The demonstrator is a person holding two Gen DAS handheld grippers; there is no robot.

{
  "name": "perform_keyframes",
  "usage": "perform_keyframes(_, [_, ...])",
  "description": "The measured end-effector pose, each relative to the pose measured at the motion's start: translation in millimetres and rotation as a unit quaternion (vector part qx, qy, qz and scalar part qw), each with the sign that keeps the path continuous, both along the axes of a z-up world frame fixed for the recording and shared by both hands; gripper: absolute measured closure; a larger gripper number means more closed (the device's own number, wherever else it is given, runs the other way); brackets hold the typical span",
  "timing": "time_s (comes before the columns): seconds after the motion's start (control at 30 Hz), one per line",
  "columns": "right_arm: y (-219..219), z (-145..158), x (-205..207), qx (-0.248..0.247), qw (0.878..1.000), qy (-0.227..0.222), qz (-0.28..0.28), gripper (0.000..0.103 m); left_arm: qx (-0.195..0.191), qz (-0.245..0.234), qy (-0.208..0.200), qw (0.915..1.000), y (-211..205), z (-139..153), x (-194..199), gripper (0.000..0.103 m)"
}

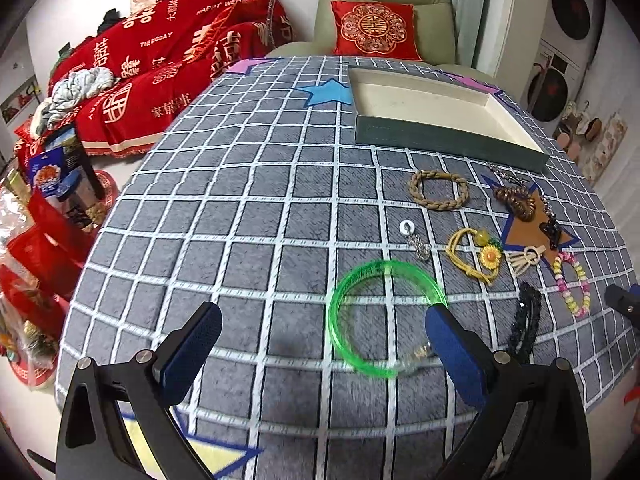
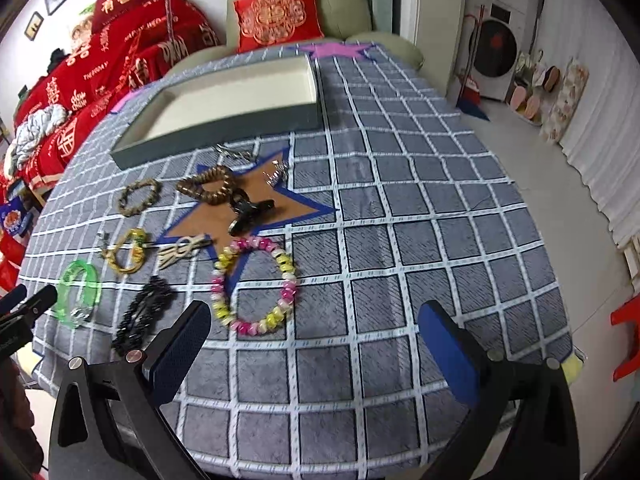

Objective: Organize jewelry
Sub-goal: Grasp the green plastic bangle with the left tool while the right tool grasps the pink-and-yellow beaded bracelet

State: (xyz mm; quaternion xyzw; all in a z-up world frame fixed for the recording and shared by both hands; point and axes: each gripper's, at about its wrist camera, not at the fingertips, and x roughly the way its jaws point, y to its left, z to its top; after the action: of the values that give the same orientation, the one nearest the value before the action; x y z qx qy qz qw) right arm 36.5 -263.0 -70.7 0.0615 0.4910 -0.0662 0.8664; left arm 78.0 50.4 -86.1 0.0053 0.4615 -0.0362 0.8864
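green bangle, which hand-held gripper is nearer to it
Left. The left hand-held gripper is open right at the green bangle, one fingertip over its rim. The right hand-held gripper is open farther off, by the pink and yellow bead bracelet.

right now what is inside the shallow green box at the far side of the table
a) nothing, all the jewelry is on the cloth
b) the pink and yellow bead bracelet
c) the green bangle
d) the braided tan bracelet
a: the box shows only its bare cream floor in both views, while the green bangle, bead bracelet and braided bracelet all lie on the checked cloth in front of it.
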Motion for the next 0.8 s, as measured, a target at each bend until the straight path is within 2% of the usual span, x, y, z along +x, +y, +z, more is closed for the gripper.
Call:
perform_keyframes(0.13, [-2,-11,14,-0.001,1.0,0.011,0.0,0.005,-0.002,-0.011,0.014,0.9998,-3,-8,12,0.008])
perform_keyframes(0.2, [0,-17,20,0.0,1.0,0.019,0.005,0.013,-0.006,-0.016,0.022,0.9996,-4,-13,18,0.008])
perform_keyframes(0.23, [1,-20,22,0.0,1.0,0.023,0.007,0.016,-0.009,-0.021,0.027,0.9994,-6,-15,20,0.013])
perform_keyframes(0.27, [2,-24,24,0.0,1.0,0.029,0.01,0.023,-0.011,-0.027,0.034,0.999,-7,-17,22,0.017])
perform_keyframes(0.3, [4,-27,26,-0.001,0.999,0.036,0.013,0.028,-0.013,-0.03,0.04,0.9987,-8,-19,22,0.018])
perform_keyframes(0.33, [6,-27,27,-0.014,0.999,0.032,0.014,0.028,-0.012,-0.034,0.045,0.9984,-10,-21,23,0.018])
perform_keyframes(0.47, [15,-28,29,-0.031,0.999,0.029,0.028,0.032,0.01,-0.045,0.04,0.9981,-18,-24,24,0.018])
perform_keyframes(0.53, [17,-28,29,-0.032,0.999,0.027,0.032,0.035,0.009,-0.052,0.04,0.9978,-21,-24,22,0.018])
perform_keyframes(0.6, [19,-27,28,-0.03,0.998,0.027,0.038,0.045,0.007,-0.061,0.036,0.9974,-24,-23,20,0.025])
perform_keyframes(0.63, [20,-27,27,-0.03,0.998,0.027,0.041,0.048,0.007,-0.067,0.035,0.9971,-26,-22,19,0.031])
perform_keyframes(0.7, [24,-26,27,-0.032,0.998,0.028,0.047,0.065,0.005,-0.078,0.032,0.9964,-29,-20,17,0.044])
perform_keyframes(0.73, [25,-25,27,-0.031,0.998,0.027,0.051,0.069,0.008,-0.083,0.029,0.9961,-31,-19,15,0.059])
perform_keyframes(0.77, [26,-25,26,-0.031,0.998,0.027,0.053,0.082,0.007,-0.089,0.028,0.9956,-33,-18,14,0.078])
perform_keyframes(0.8, [27,-25,25,-0.033,0.998,0.027,0.053,0.093,0.004,-0.092,0.029,0.9953,-33,-17,13,0.085])
